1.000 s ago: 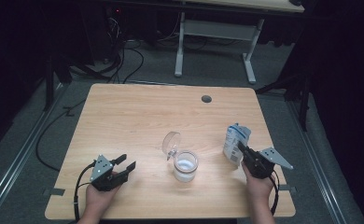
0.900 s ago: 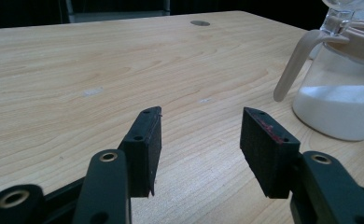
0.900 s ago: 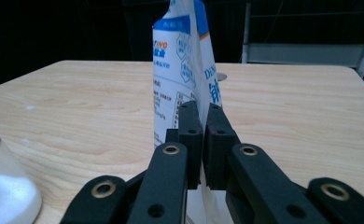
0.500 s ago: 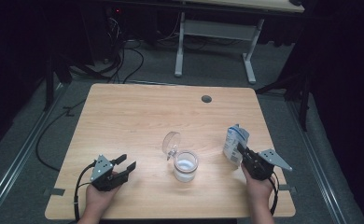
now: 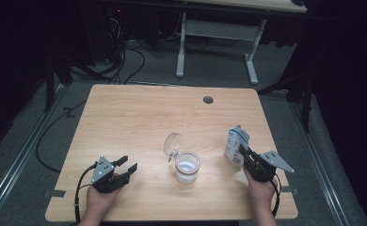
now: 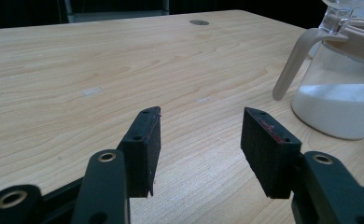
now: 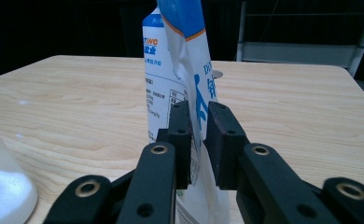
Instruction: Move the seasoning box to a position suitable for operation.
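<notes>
Your right gripper point(image 5: 242, 151) sits to the right of the glass jar point(image 5: 187, 167), at the white and blue bag point(image 5: 235, 144) that stands upright near the right edge of the table point(image 5: 139, 117). In the right gripper view the bag's point(image 7: 175, 84) back edge runs between the 2 jaws; they have just been easing apart, a thin gap shows beside the bag's edge, and you cannot tell whether the pads still press on it.

Your left gripper point(image 5: 129, 164) rests low to the left of the jar, well apart from it, jaws released and wide with bare wood between them. In the left gripper view point(image 6: 199, 140) the jar point(image 6: 339, 93) stands ahead to the right, part full of white powder.

The jar's round lid point(image 5: 173, 143) is swung up and back on its hinge, leaving the mouth open.
</notes>
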Demonstrator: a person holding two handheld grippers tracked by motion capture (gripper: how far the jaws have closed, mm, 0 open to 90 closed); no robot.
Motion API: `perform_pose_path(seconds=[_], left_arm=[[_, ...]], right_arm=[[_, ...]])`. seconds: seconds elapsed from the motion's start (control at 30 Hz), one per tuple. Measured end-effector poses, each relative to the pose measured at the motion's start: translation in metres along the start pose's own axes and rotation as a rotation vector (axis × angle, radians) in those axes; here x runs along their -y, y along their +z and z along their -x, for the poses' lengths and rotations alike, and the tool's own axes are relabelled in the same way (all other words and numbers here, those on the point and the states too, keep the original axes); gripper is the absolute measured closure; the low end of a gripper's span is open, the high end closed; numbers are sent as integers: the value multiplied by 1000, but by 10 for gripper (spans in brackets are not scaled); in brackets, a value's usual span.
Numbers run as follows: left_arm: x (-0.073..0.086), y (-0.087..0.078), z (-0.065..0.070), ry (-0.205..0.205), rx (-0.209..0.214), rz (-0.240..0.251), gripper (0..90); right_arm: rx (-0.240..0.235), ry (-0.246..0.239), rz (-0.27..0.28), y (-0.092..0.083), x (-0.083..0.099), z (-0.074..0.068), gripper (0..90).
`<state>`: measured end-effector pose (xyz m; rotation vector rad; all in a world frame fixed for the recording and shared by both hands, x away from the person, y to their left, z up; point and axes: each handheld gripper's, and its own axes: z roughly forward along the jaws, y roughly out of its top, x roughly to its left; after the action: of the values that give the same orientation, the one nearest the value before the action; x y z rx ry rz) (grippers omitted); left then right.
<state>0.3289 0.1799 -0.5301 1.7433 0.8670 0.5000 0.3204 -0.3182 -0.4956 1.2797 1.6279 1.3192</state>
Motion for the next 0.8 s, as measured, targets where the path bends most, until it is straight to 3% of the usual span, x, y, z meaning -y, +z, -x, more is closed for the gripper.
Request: perform_pose_path(seconds=[0.8], left_arm=[[0,1,1,5,2,-5,480]], right_arm=[[32,-9,-37,3,0,-3,613]])
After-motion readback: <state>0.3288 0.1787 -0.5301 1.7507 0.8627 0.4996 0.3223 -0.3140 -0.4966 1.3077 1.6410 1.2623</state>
